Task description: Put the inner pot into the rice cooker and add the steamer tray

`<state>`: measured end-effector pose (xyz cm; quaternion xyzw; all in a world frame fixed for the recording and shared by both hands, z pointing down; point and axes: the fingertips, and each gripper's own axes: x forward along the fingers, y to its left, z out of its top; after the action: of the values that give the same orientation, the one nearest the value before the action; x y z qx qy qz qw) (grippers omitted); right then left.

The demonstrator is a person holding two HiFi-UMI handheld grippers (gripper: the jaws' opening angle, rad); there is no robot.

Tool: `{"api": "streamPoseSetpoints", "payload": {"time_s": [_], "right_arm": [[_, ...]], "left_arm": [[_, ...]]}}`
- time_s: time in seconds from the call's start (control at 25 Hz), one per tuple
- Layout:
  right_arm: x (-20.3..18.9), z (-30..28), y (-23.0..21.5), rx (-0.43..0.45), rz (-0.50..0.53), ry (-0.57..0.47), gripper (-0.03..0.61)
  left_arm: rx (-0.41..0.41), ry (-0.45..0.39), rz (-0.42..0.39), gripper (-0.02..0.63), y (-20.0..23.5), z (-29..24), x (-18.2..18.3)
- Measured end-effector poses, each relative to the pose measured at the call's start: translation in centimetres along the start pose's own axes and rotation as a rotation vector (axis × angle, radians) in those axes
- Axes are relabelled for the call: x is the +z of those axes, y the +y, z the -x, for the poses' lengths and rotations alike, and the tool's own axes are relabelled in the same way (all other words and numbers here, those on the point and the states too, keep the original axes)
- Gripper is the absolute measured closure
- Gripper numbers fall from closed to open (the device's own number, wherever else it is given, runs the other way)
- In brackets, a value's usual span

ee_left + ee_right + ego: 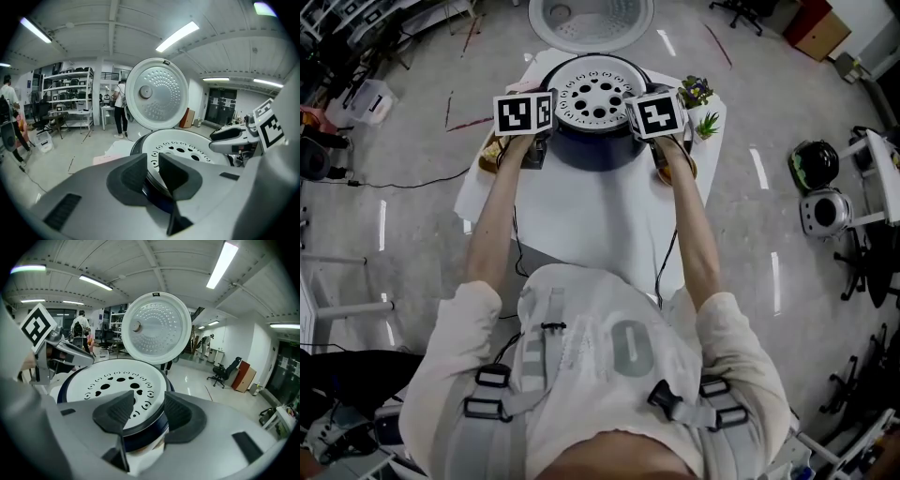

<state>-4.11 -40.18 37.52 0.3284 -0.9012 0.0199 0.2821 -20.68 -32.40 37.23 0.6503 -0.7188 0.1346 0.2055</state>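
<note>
The dark blue rice cooker [595, 150] stands on the white table [581, 216] with its round lid [591, 19] swung up behind. The white steamer tray [595, 94], pierced with holes, lies across the cooker's mouth and hides what is inside. My left gripper [542, 131] is at the tray's left edge. In the left gripper view its jaws [154, 161] stand narrow, shut on the tray's rim [183, 147]. My right gripper [649, 131] is at the tray's right edge. Its jaws [149, 406] stand wide apart astride the rim [117, 380], one finger over the tray and one outside.
Two small potted plants [698, 94] stand at the table's far right corner, and a brownish dish [490, 155] sits at its left edge. Round appliances [820, 187] lie on the floor to the right. People [121, 110] stand among shelves far behind.
</note>
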Motion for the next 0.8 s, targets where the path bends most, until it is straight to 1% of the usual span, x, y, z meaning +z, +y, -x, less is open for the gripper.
{"api": "streamPoseSetpoints", "payload": {"time_s": [0.2,0.36,0.48,0.6,0.72,0.8], "right_arm": [[1.4,0.5,-0.4,-0.009,0.007,-0.027,0.368],[4.3,2.1,-0.3,-0.018,0.025,-0.095,0.368],[7.0,4.2,-0.2,-0.018,0.034,-0.179,0.368],[9.6,7.2,0.5,0.001,0.039,-0.287,0.376],[11.9,10.3,1.8,0.017,0.048,-0.408,0.404],[13.1,12.1,3.1,0.024,0.059,-0.485,0.451]], "left_arm": [[-0.001,-0.047,0.016,0.529,0.7,0.4,1.7],[-0.009,-0.126,0.01,0.529,0.8,1.9,4.5],[-0.019,-0.22,-0.002,0.529,0.2,3.8,7.2],[-0.014,-0.325,-0.026,0.529,-0.9,6.7,9.8],[-0.023,-0.452,-0.051,0.529,-2.1,10.6,12.3],[-0.019,-0.555,-0.056,0.561,-2.7,13.6,13.4]]}}
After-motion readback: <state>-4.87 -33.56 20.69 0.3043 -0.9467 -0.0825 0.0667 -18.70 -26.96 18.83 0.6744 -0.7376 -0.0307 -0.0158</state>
